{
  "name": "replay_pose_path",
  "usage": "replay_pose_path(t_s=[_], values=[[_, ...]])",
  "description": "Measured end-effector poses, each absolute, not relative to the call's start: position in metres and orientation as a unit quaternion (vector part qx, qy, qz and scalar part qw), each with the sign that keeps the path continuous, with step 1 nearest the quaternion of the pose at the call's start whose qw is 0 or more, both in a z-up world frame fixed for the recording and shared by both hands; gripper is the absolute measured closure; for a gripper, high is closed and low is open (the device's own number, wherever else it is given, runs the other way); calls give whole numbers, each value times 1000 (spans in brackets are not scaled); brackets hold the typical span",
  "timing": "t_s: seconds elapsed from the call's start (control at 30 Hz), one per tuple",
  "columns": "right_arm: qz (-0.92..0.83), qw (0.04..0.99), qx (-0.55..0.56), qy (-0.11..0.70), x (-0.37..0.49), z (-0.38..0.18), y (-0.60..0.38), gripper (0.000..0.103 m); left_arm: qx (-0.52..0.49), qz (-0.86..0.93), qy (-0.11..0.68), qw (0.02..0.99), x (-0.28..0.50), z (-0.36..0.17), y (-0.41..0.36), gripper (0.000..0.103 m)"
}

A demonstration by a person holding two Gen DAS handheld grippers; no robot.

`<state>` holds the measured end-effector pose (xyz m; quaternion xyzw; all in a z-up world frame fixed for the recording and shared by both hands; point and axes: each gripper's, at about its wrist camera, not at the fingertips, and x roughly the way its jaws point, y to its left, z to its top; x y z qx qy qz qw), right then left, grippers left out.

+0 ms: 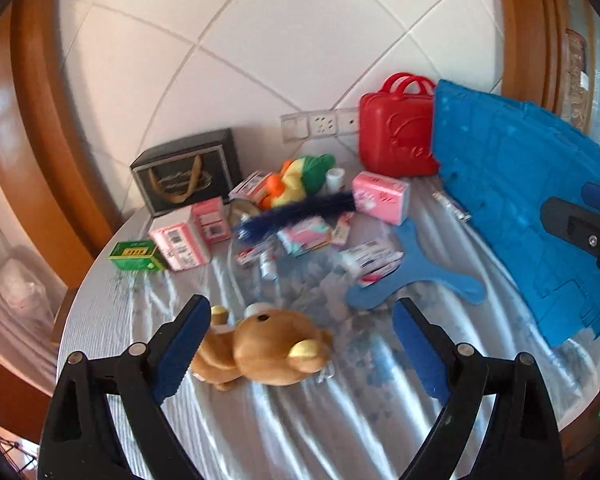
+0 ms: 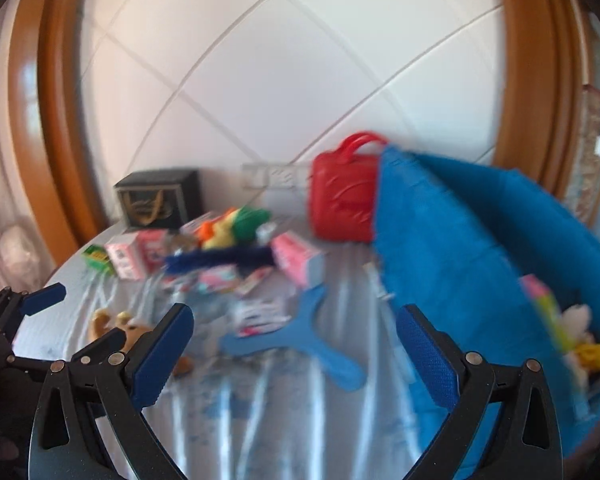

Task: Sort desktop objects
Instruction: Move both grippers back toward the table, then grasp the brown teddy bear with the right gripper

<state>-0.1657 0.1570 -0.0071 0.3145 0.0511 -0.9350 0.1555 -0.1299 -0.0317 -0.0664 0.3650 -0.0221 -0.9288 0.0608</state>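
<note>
Between the left fingers (image 1: 302, 344), spread wide and empty, lies the bear (image 1: 268, 346) on the table (image 1: 300, 432), nearer the left pad. It lies on its side, long axis crosswise to the fingers, head toward the right pad. This looks like the approach step; next, drop and close across the body. Right fingers (image 2: 296, 354) hang wide too, empty, beside the blue bin (image 2: 460, 260), boomerang (image 2: 300, 336) ahead.
</note>
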Motion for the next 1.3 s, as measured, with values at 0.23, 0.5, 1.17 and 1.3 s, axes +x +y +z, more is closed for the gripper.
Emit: replay_pose_path(t_s=[0.23,0.5,1.17,1.3], values=[[-899,196,388,60,-167,-66,66,0,435,-895,10,99,-134,-121,-121,10],[-860,205,467,30,-185,-124,14,0,479,-875,29,63,-142,-166,-157,10],[-806,194,559,9,-226,-198,-51,1,540,-841,35,-11,-195,-227,-188,7],[-792,188,581,9,-237,-220,-57,0,548,-836,22,-28,-205,-236,-186,5]])
